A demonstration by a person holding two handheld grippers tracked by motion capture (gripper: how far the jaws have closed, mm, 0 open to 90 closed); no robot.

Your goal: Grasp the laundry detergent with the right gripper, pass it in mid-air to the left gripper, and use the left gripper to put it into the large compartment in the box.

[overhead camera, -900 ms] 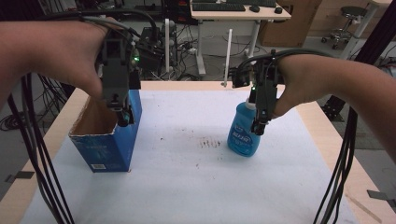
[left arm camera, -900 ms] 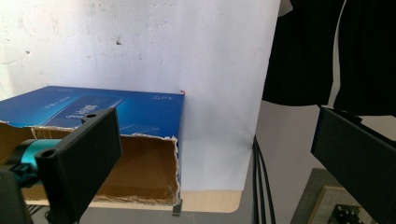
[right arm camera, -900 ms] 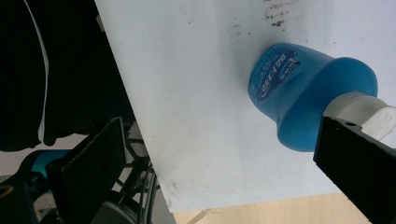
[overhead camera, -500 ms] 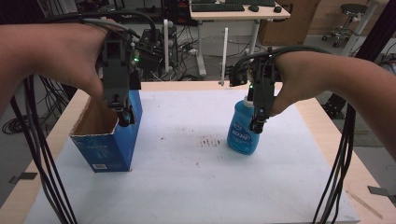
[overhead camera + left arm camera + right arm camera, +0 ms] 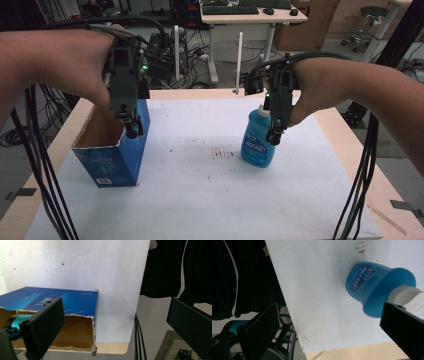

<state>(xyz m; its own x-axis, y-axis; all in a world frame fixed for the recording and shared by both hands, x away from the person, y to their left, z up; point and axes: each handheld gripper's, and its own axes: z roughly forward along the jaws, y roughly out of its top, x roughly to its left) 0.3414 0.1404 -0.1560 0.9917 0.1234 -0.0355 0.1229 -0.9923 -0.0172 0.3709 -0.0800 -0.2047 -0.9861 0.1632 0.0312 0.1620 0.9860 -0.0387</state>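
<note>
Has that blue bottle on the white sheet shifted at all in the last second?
No. The blue bottle sits in the same spot, just right of the dark stain on the white sheet, as before.

A lab or office workspace: a desk [image 5: 239,15] with a keyboard [image 5: 231,9], a rolling stool [image 5: 370,21], and cable-strewn equipment [image 5: 165,50] beyond the table [image 5: 350,150].

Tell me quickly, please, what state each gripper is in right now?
Left gripper: open, over the blue box, holding nothing.
Right gripper: open, beside the blue bottle, holding nothing.
</note>
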